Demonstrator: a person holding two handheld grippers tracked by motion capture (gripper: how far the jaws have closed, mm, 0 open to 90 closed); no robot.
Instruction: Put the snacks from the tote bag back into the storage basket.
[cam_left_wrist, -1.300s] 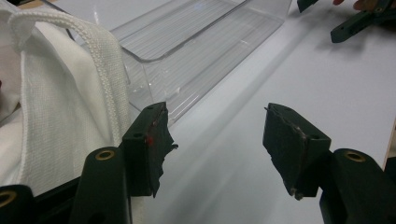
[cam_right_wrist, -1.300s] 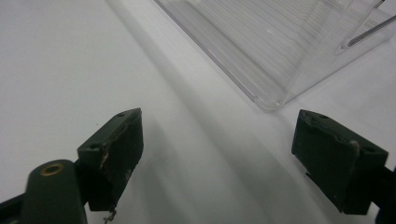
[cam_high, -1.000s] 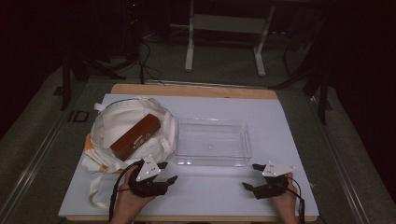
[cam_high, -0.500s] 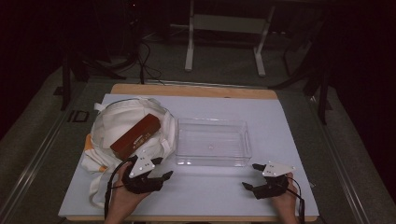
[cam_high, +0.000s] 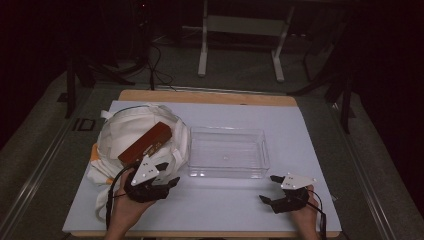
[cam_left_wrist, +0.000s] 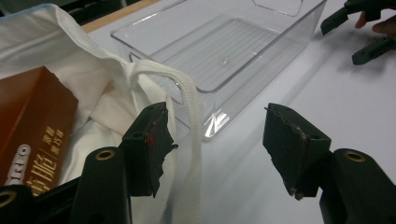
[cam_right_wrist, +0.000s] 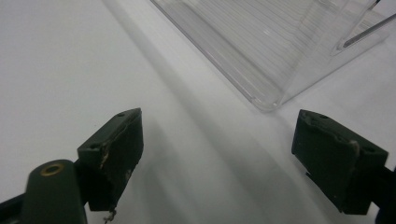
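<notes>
A white cloth bag (cam_high: 127, 132) lies at the table's left with a brown box (cam_high: 145, 142) on top of it. My left gripper (cam_high: 170, 174) hovers at the bag's near right edge, open, with nothing between its jaws. In the left gripper view (cam_left_wrist: 215, 126) the bag's white strap (cam_left_wrist: 187, 98) runs just beside the left jaw, and the brown box (cam_left_wrist: 32, 116) shows at the left. A clear plastic tray (cam_high: 225, 131) stands mid-table, empty. My right gripper (cam_high: 268, 188) rests near the front right, open; in the right gripper view (cam_right_wrist: 217, 140) the tray's corner (cam_right_wrist: 266, 100) lies ahead.
A white mat (cam_high: 305, 135) covers the wooden table (cam_high: 210, 96). In the left gripper view the other gripper (cam_left_wrist: 359, 32) shows at the top right, beyond the tray's wall (cam_left_wrist: 154, 21). Dark floor, cables and a stand's legs lie behind the table.
My left gripper has moved left and risen a little, closer to the bag's edge. The right gripper has stayed where it was.
</notes>
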